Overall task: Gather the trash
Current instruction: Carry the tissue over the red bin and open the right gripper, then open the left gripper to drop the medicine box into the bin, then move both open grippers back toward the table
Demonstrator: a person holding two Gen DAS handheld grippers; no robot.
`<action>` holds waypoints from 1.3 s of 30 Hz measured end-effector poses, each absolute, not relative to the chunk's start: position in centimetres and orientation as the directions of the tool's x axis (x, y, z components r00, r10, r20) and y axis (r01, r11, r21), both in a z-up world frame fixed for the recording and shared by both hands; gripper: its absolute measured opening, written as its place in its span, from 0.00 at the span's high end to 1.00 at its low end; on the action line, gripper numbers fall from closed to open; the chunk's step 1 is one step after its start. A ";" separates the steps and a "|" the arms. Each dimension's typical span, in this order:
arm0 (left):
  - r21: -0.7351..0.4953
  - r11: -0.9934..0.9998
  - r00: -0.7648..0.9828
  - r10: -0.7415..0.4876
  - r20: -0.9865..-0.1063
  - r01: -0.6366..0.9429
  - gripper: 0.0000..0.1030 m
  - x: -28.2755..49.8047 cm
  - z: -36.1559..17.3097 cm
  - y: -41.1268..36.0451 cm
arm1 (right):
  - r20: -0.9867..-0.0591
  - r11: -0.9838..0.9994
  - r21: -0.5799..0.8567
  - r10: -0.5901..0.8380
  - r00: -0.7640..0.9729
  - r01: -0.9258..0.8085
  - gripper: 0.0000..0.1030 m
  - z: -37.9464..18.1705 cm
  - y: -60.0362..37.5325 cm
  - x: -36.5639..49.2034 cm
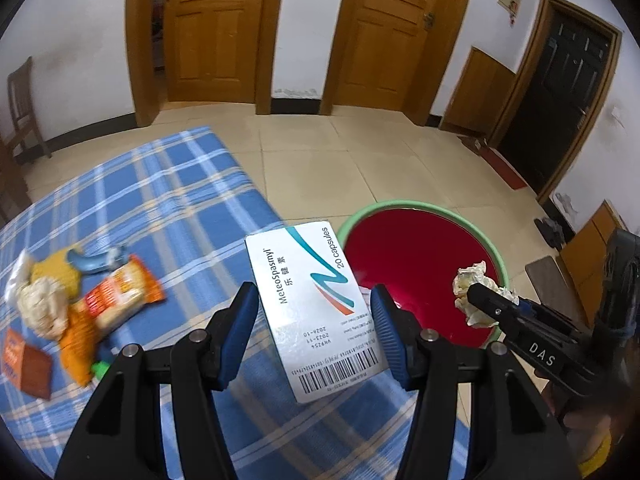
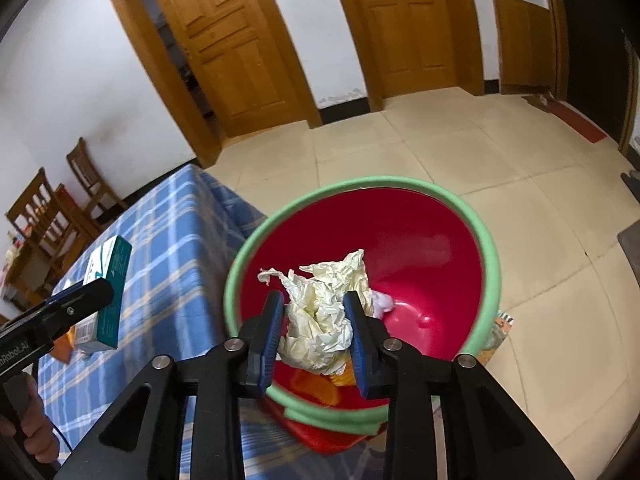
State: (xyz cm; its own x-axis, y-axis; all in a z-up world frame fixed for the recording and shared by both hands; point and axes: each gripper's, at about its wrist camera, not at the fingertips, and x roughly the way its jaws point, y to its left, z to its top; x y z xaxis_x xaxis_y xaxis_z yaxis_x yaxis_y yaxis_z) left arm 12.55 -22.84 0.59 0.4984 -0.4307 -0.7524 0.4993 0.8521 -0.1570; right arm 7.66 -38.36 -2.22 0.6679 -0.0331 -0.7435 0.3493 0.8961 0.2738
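Black tool frames, blue ribbed pads, silver screws.

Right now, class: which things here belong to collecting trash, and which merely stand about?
Job: medicine box, crumpled paper, red bin, wrappers on the bed.
Standing about: wooden doors, chairs, red mat.

In my left wrist view the medicine box sits centre frame between my left gripper fingers, over the table edge. The basin stands on the floor right of the table; a wrapper pile lies on the table at far left. My right gripper brackets crumpled paper above the basin.
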 end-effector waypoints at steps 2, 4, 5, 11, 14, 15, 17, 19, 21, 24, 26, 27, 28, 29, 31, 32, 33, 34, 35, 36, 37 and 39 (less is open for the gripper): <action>-0.156 0.845 0.487 -0.435 -0.757 0.512 0.43 12.8 0.2 -23.9 | -0.746 0.893 0.267 -0.047 0.665 0.362 0.66 -2.5 -38.9 7.6; -0.154 0.839 0.478 -0.437 -0.762 0.522 0.43 13.0 -0.1 -24.7 | -0.747 0.888 0.265 -0.057 0.662 0.375 0.66 -2.7 -39.6 7.6; -0.153 0.836 0.472 -0.437 -0.765 0.527 0.43 13.2 -0.4 -25.1 | -0.747 0.886 0.267 -0.058 0.662 0.379 0.63 -2.8 -39.8 7.6; -0.153 0.822 0.446 -0.442 -0.778 0.548 0.43 13.5 -1.4 -27.2 | -0.748 0.866 0.283 -0.069 0.660 0.411 0.57 -3.4 -41.5 6.9; -0.155 0.813 0.433 -0.447 -0.783 0.561 0.43 13.6 -1.7 -28.3 | -0.749 0.861 0.284 -0.076 0.658 0.422 0.56 -3.6 -42.2 6.7; -0.155 0.810 0.429 -0.450 -0.783 0.566 0.43 13.6 -1.8 -28.6 | -0.749 0.859 0.284 -0.079 0.658 0.427 0.56 -3.6 -42.4 6.6; -0.154 0.802 0.421 -0.454 -0.785 0.578 0.43 13.5 -2.0 -29.3 | -0.749 0.852 0.286 -0.087 0.657 0.438 0.56 -3.6 -42.7 6.5; -0.154 0.795 0.414 -0.458 -0.787 0.587 0.43 13.4 -2.1 -29.9 | -0.748 0.846 0.290 -0.093 0.657 0.449 0.56 -3.7 -43.2 6.3; -0.157 0.786 0.404 -0.465 -0.788 0.598 0.43 13.4 -2.3 -30.7 | -0.747 0.839 0.293 -0.099 0.658 0.458 0.56 -3.7 -43.6 6.0; -0.164 0.773 0.388 -0.475 -0.790 0.613 0.43 13.2 -2.5 -31.5 | -0.747 0.832 0.294 -0.107 0.656 0.471 0.56 -3.8 -44.1 5.6; -0.169 0.766 0.379 -0.481 -0.790 0.620 0.43 13.0 -2.6 -31.8 | -0.747 0.828 0.296 -0.110 0.655 0.477 0.56 -3.8 -44.4 5.5; -0.169 0.765 0.379 -0.482 -0.790 0.621 0.43 12.9 -2.6 -32.0 | -0.748 0.826 0.296 -0.112 0.654 0.480 0.56 -3.8 -44.6 5.4; -0.169 0.764 0.379 -0.483 -0.790 0.622 0.43 12.8 -2.6 -32.1 | -0.748 0.825 0.296 -0.113 0.654 0.482 0.56 -3.8 -44.6 5.4; -0.170 0.764 0.375 -0.482 -0.792 0.623 0.43 12.8 -2.6 -32.2 | -0.749 0.824 0.296 -0.114 0.653 0.484 0.56 -3.8 -44.5 5.5; -0.173 0.766 0.372 -0.480 -0.794 0.619 0.41 12.7 -2.5 -32.1 | -0.748 0.821 0.298 -0.116 0.653 0.487 0.56 -3.8 -44.6 5.5; -0.174 0.769 0.374 -0.478 -0.795 0.615 0.39 12.7 -2.5 -32.1 | -0.748 0.820 0.299 -0.116 0.653 0.488 0.56 -3.8 -44.6 5.5; -0.173 0.774 0.378 -0.476 -0.794 0.610 0.38 12.7 -2.4 -31.9 | -0.748 0.820 0.299 -0.117 0.654 0.488 0.56 -3.8 -44.5 5.6; -0.173 0.776 0.381 -0.475 -0.793 0.607 0.37 12.7 -2.4 -31.7 | -0.747 0.820 0.300 -0.117 0.655 0.488 0.56 -3.8 -44.5 5.6; -0.174 0.779 0.384 -0.474 -0.792 0.602 0.37 12.7 -2.3 -31.5 | -0.746 0.820 0.299 -0.117 0.656 0.487 0.56 -3.7 -44.4 5.6; -0.175 0.781 0.386 -0.474 -0.792 0.600 0.37 12.6 -2.3 -31.4 | -0.745 0.822 0.298 -0.118 0.657 0.486 0.56 -3.6 -44.3 5.6; -0.177 0.783 0.388 -0.473 -0.791 0.596 0.37 12.6 -2.2 -31.2 | -0.745 0.823 0.296 -0.119 0.657 0.485 0.56 -3.6 -44.2 5.6; -0.180 0.787 0.391 -0.474 -0.789 0.591 0.37 12.5 -2.0 -31.0 | -0.743 0.826 0.293 -0.121 0.659 0.482 0.56 -3.5 -44.0 5.7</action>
